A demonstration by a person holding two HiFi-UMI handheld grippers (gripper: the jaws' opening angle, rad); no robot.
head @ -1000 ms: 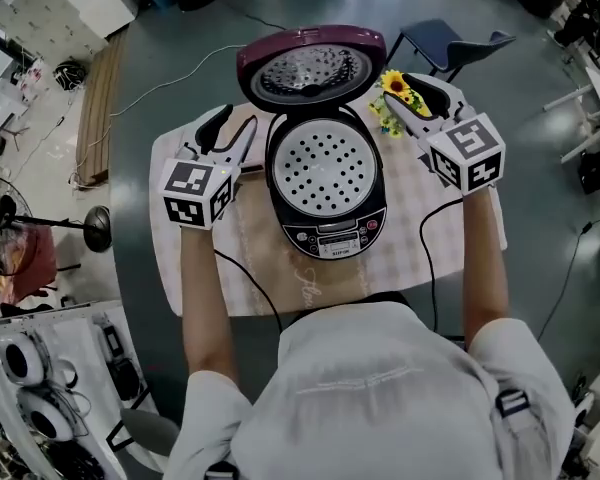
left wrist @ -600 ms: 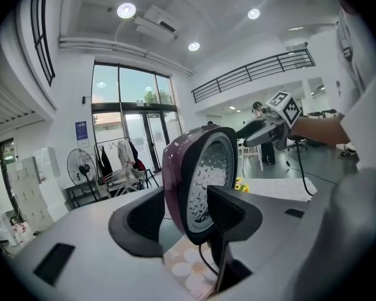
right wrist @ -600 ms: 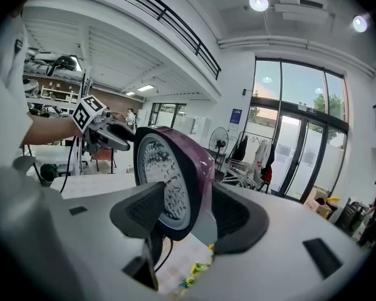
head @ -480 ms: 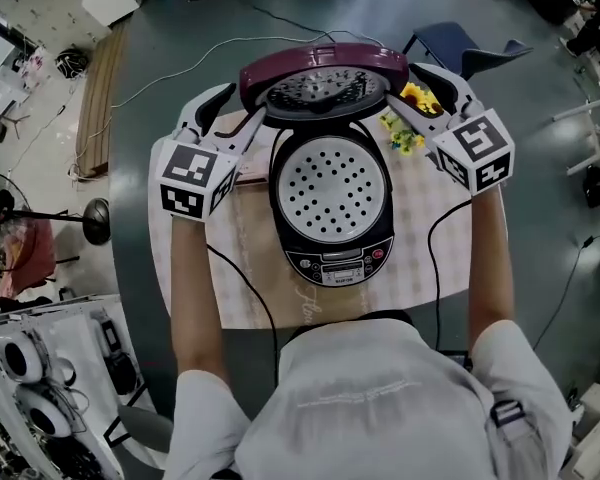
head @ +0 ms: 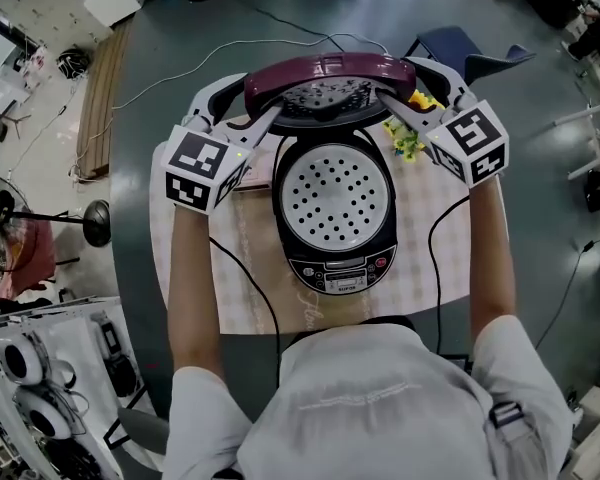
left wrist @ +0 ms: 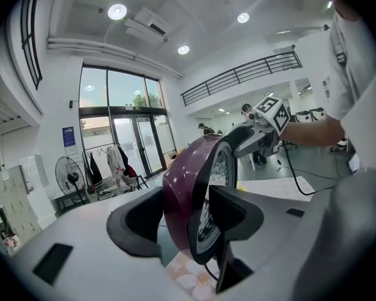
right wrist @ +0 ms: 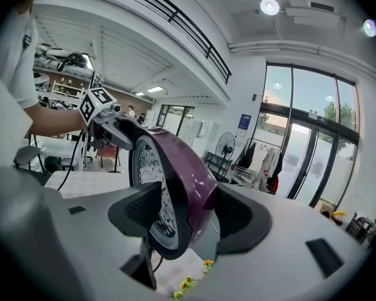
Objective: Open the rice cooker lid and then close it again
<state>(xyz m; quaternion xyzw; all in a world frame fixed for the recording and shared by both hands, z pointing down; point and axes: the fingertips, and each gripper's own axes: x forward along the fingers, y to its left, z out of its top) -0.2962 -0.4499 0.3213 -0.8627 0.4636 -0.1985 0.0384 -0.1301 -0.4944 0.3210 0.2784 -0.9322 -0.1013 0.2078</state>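
Observation:
The rice cooker (head: 335,260) stands on the table with its maroon lid (head: 328,71) raised and tilting toward me over the perforated inner tray (head: 338,196). My left gripper (head: 252,103) straddles the lid's left rim and my right gripper (head: 408,88) its right rim. In the left gripper view the lid (left wrist: 188,180) stands edge-on between the jaws of the left gripper (left wrist: 188,219). The right gripper view has the lid (right wrist: 182,162) the same way inside the right gripper (right wrist: 188,218). Both pairs of jaws are opening, one pad by the dome, one by the inner plate.
A checked cloth (head: 190,268) covers the small table. Yellow flowers (head: 405,133) lie right of the cooker. The cooker's cable (head: 250,288) runs off the front edge. A blue chair (head: 460,43) stands beyond the table and a floor fan (head: 95,223) at the left.
Both grippers moved from beside the cooker up and inward to the lid's two sides. The lid has tipped from fully back to leaning forward over the pot.

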